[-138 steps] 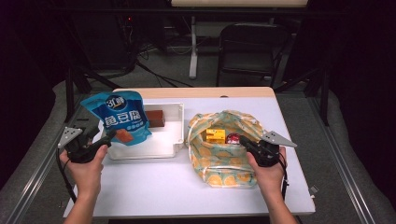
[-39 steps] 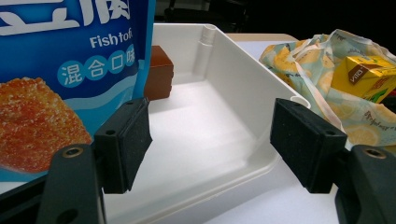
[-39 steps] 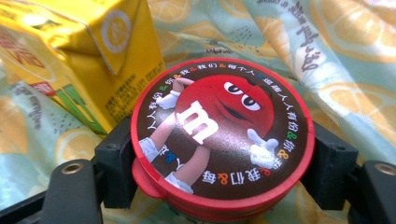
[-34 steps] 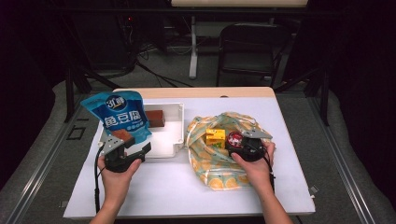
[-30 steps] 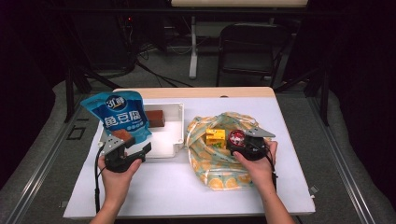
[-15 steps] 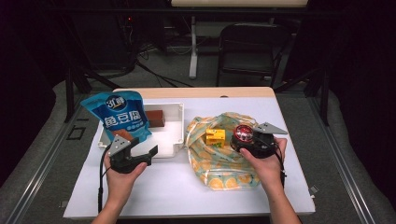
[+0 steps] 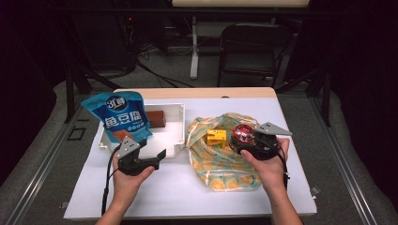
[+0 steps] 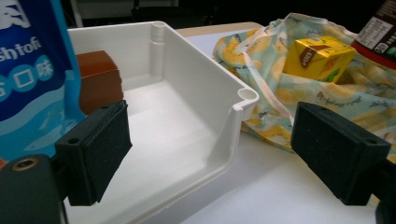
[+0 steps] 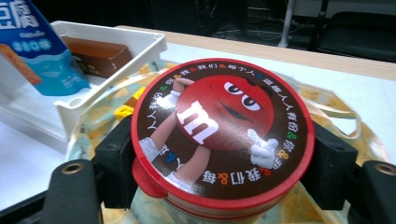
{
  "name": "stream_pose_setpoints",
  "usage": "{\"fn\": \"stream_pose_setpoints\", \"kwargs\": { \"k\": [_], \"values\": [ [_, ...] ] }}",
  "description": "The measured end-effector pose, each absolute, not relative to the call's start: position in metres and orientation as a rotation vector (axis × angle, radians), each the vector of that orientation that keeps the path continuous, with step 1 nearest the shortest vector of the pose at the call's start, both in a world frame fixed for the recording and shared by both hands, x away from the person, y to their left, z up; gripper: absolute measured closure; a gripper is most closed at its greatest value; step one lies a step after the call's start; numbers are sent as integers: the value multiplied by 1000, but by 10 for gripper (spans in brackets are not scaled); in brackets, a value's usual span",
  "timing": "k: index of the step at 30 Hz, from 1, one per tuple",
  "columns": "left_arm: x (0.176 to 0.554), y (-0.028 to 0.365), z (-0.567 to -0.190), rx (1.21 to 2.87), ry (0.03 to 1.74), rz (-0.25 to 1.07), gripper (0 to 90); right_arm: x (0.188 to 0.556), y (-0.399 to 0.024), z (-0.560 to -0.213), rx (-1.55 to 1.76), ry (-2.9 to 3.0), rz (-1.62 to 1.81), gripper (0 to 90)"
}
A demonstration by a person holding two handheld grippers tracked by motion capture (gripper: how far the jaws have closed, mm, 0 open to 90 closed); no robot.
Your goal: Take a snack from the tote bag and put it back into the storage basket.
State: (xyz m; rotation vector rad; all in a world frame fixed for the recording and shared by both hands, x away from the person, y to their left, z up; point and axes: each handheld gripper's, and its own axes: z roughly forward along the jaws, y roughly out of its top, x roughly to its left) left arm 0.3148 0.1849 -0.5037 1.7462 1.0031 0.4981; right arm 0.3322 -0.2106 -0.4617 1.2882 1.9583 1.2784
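My right gripper [image 9: 219,154] clamps the candy tub [image 9: 222,133], hiding its sides; my left gripper [image 8: 224,154], just opening, holds nothing.

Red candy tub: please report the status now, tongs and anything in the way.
Right tongs shut on red candy tub, above patterned bag. Left tongs just opened, empty. Path clear.

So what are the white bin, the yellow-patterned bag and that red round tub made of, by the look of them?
White bin: rigid moulded plastic, smooth and slightly glossy, with rounded corner posts.
Patterned bag: soft cloth, probably; it crumples in folds and looks matte.
Red round tub, clamped in the right gripper: likely plastic, with a glossy printed lid that catches the light.
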Motion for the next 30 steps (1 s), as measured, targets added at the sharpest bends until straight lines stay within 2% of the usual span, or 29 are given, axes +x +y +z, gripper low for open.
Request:
{"fn": "stream_pose_setpoints", "kwargs": {
  "k": [30],
  "values": [
    [306, 143, -511, 1815, 877, 409, 145, 314, -165, -456, 1168, 2063, 1348, 253]
  ]
}}
